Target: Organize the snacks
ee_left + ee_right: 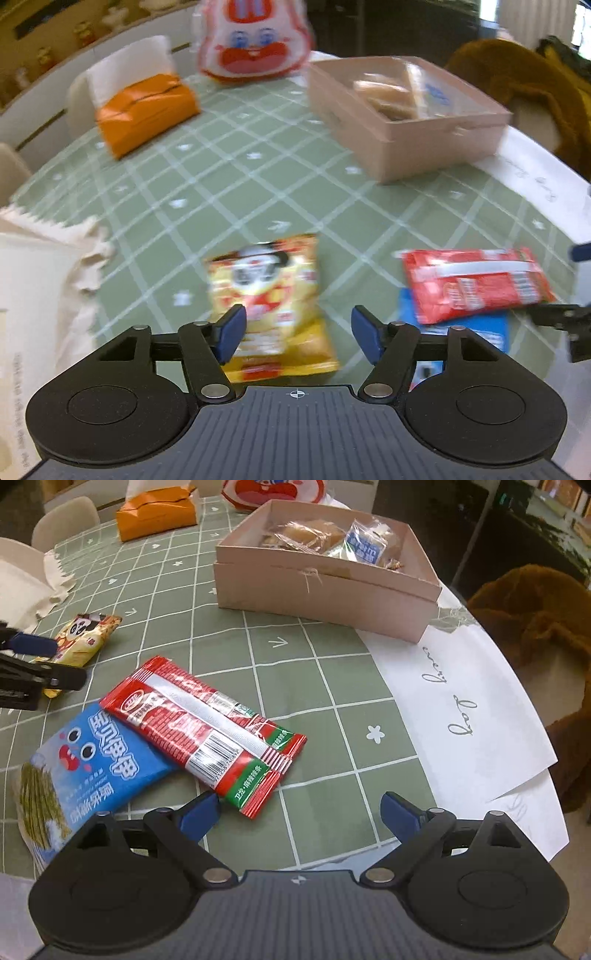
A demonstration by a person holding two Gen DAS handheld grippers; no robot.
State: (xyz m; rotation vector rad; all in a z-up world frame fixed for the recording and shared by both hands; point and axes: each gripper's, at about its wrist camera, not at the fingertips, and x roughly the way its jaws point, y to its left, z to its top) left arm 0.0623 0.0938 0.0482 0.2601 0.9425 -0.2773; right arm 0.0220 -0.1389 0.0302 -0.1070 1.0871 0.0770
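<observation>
I see a round tabletop (325, 686) under a green cloth crossed by a white grid, with cream chairs (66, 520) pulled up along its far left edge. On the right a brown fuzzy garment (532, 616) drapes over another seat, just beside the rim. Beyond, a pale wall ledge (48, 70) runs behind the chairs with small figurines above it, and the far right of the room is dark.
</observation>
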